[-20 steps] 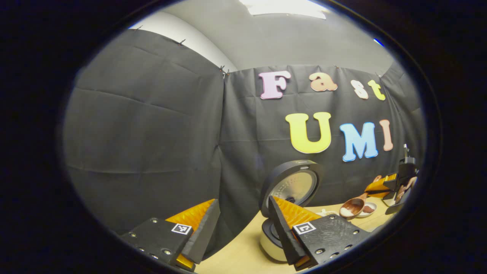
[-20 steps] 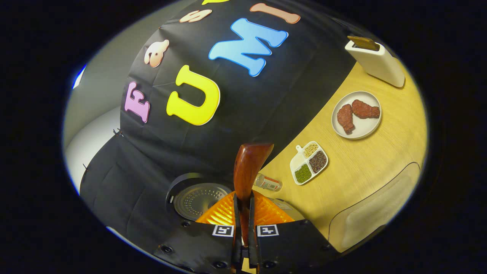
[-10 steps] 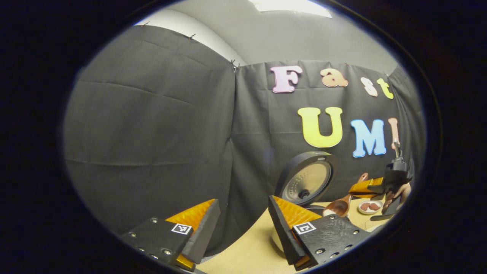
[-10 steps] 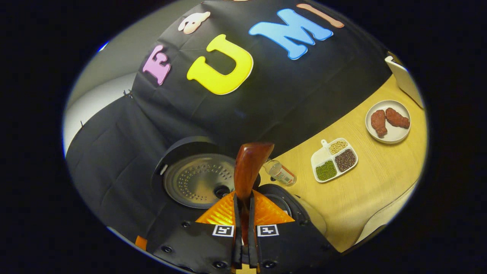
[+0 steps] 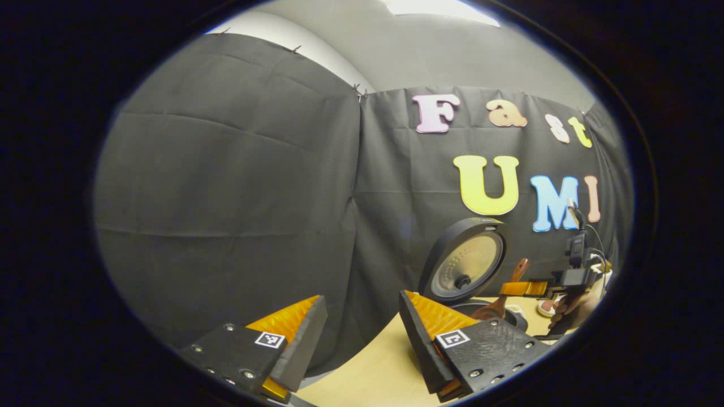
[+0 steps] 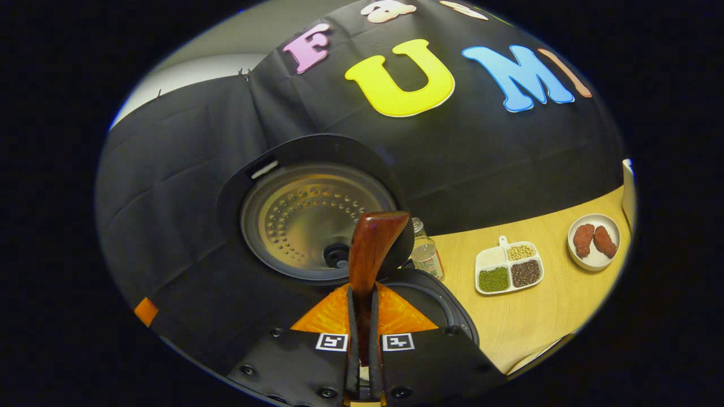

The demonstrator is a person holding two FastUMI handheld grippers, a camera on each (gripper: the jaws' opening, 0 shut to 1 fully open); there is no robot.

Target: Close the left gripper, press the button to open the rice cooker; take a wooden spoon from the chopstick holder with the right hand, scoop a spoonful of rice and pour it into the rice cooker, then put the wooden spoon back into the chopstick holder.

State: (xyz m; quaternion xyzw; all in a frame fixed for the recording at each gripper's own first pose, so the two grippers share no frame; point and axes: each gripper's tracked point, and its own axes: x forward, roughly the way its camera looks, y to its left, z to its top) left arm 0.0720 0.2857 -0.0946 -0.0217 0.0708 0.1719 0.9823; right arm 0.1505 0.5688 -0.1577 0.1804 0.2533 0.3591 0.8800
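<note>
The rice cooker stands with its lid [image 5: 468,264] up and its dark pot rim [image 5: 512,314] showing. In the right gripper view the lid's metal inner plate [image 6: 308,217] is close ahead and the pot rim [image 6: 447,308] lies just below. My right gripper [image 6: 362,299] is shut on the wooden spoon [image 6: 370,249]. From the left gripper view, the right gripper [image 5: 534,289] holds the spoon [image 5: 498,302] with its bowl dipped over the pot. I cannot see any rice in the spoon. My left gripper [image 5: 362,339] hangs open, left of the cooker, with nothing between its fingers.
On the wooden table [image 6: 543,316] right of the cooker are a small bottle [image 6: 425,255], a divided dish of beans and grains [image 6: 506,267] and a plate with two pieces of meat [image 6: 594,241]. A white container edge [image 6: 626,186] stands at the far right.
My right gripper has carried the spoon left from the table to over the open cooker, and the bowl now tips downward. The left gripper has drifted left, staying open.
</note>
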